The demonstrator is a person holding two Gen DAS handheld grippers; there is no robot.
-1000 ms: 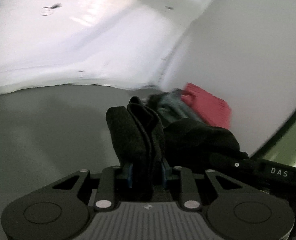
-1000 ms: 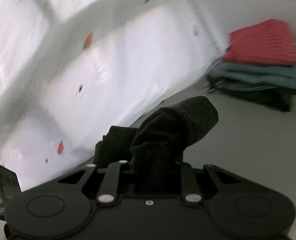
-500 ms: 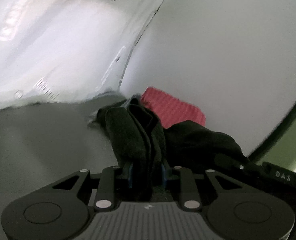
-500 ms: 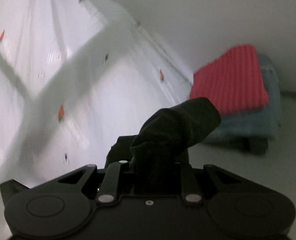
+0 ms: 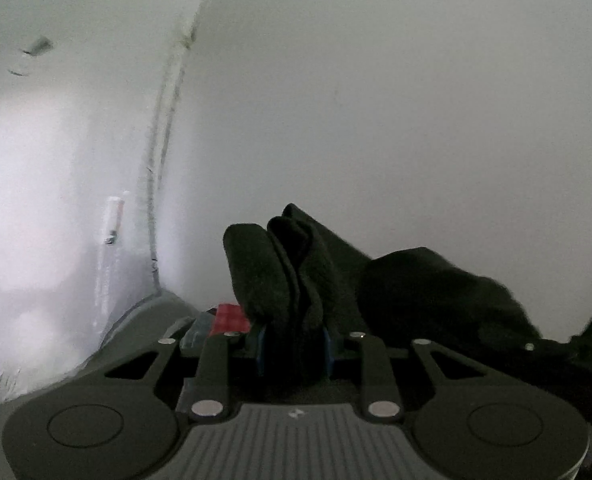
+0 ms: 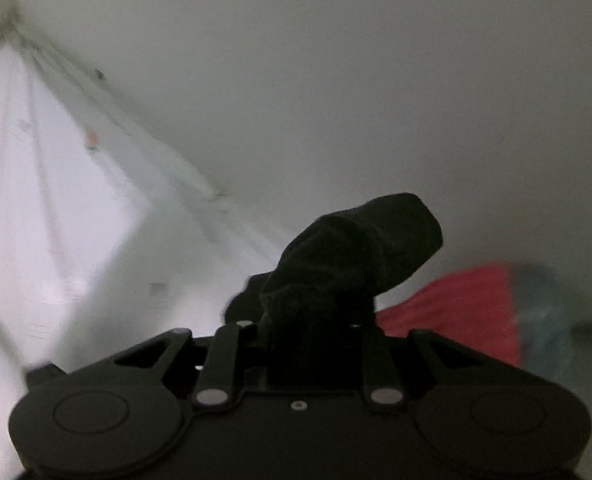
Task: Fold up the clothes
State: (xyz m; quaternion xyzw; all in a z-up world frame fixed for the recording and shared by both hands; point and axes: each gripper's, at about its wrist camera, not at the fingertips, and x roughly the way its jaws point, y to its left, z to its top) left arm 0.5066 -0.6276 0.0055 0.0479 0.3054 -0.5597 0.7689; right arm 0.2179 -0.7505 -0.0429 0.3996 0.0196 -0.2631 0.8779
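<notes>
I count two tongs, left point(image 5: 293, 344) and right point(image 6: 316, 336), one per view. One black garment point(image 6: 352, 264) spans both. On the stack I see one red piece point(image 6: 456, 308) and one teal piece point(image 6: 544, 320).

Black garment point(image 6: 352, 264) bunches up and hides the right gripper's point(image 6: 316, 344) jaws entirely. Red folded cloth point(image 6: 456, 308) smears into blur beside a teal one point(image 6: 544, 320). In the left view, only a sliver of red point(image 5: 229, 317) shows.
</notes>
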